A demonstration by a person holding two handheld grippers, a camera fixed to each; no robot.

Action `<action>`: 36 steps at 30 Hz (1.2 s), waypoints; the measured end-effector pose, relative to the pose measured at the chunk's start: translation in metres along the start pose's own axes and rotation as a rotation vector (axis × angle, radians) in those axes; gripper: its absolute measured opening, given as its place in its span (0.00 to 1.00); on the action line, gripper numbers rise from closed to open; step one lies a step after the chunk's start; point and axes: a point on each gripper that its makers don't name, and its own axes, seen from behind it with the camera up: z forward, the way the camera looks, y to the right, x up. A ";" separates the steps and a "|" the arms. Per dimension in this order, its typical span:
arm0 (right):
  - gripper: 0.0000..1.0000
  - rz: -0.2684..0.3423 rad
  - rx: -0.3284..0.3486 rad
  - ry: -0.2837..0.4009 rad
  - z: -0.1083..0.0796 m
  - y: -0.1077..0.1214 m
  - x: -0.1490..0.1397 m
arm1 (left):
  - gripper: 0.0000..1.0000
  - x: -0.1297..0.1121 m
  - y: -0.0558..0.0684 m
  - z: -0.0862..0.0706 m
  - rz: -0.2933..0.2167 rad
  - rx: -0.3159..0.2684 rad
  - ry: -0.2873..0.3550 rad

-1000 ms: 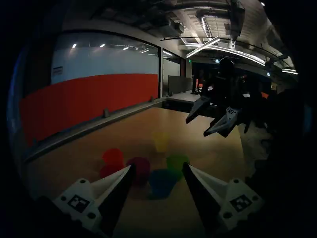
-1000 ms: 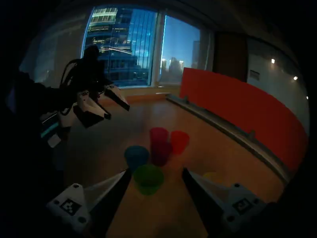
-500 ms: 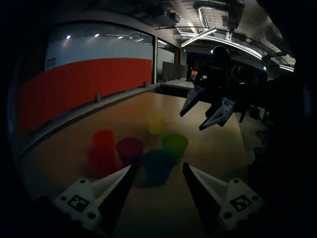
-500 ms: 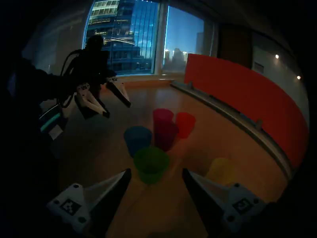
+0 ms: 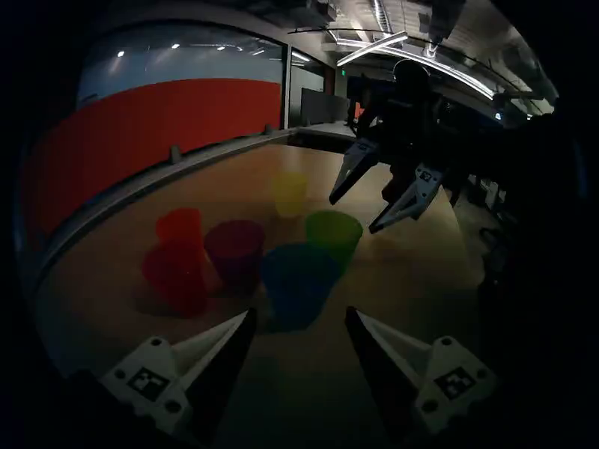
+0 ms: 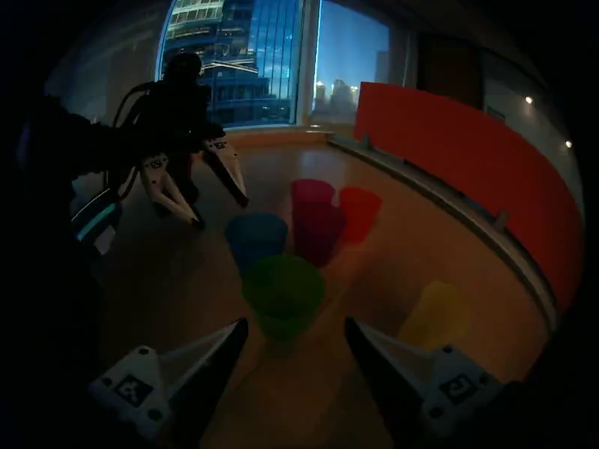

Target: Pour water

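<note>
My left gripper (image 5: pixel 299 314) and right gripper (image 6: pixel 296 322) gape empty; I could topple the green cup (image 6: pixel 283 292) just beside the blue cup (image 5: pixel 298 280).

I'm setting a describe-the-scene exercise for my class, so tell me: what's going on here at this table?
A person holds a hand-held gripper in each hand above a wooden table with a cluster of coloured cups. The left hand-held gripper points at the blue cup, the right hand-held gripper at the green cup. Both are open and hold nothing. A purple cup, red cups and a yellow cup stand nearby. No pouring is under way.
</note>
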 end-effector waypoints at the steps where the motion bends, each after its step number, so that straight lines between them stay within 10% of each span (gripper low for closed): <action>1: 0.98 0.000 0.004 -0.002 0.003 0.000 -0.001 | 0.87 -0.002 0.000 0.002 -0.002 -0.003 -0.004; 36: 0.95 -0.003 0.059 -0.035 0.054 0.003 -0.003 | 0.86 -0.008 -0.002 0.062 -0.004 -0.082 -0.101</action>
